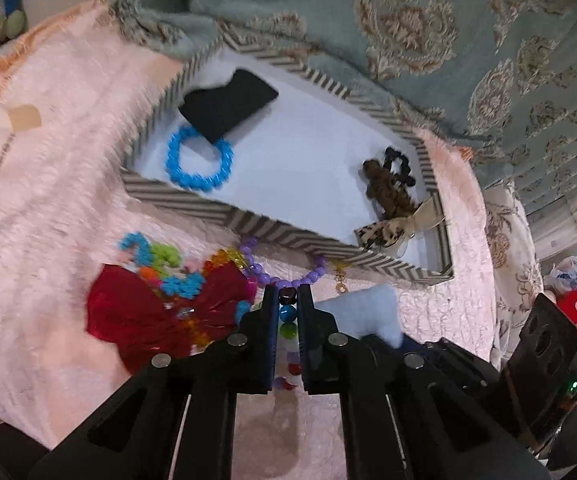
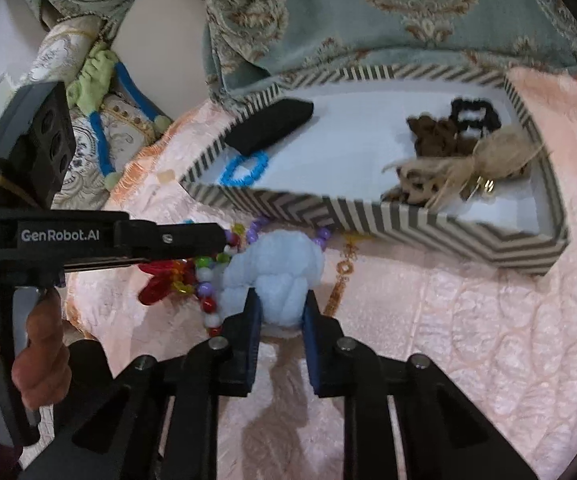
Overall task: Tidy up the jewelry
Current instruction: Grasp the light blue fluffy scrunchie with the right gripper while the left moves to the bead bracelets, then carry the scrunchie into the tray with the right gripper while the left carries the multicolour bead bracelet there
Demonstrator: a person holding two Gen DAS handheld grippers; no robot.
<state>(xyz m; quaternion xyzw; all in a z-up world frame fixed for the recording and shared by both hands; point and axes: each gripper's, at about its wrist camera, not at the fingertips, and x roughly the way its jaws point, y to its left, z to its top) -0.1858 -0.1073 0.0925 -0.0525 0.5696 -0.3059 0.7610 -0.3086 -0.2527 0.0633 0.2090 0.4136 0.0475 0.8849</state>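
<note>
My left gripper [image 1: 287, 300] is shut on a multicoloured bead bracelet [image 1: 287, 314], just in front of the striped chevron box [image 1: 248, 220]. The left gripper also shows in the right wrist view [image 2: 228, 242]. My right gripper [image 2: 280, 308] is shut on a pale blue fluffy scrunchie [image 2: 276, 276], near the box [image 2: 428, 224]. A blue bead bracelet [image 1: 198, 160], a black pad [image 1: 228, 104] and brown and black hair ties [image 1: 388, 184] lie in the box. A purple bead bracelet [image 1: 288, 278] lies by the box's front wall.
A red bow [image 1: 148, 316] and a heap of bright beads [image 1: 164, 268] lie on the pink quilt [image 1: 48, 200] left of my left gripper. A gold chain [image 2: 340, 280] lies beside the scrunchie. A green patterned blanket [image 1: 408, 20] lies behind the box.
</note>
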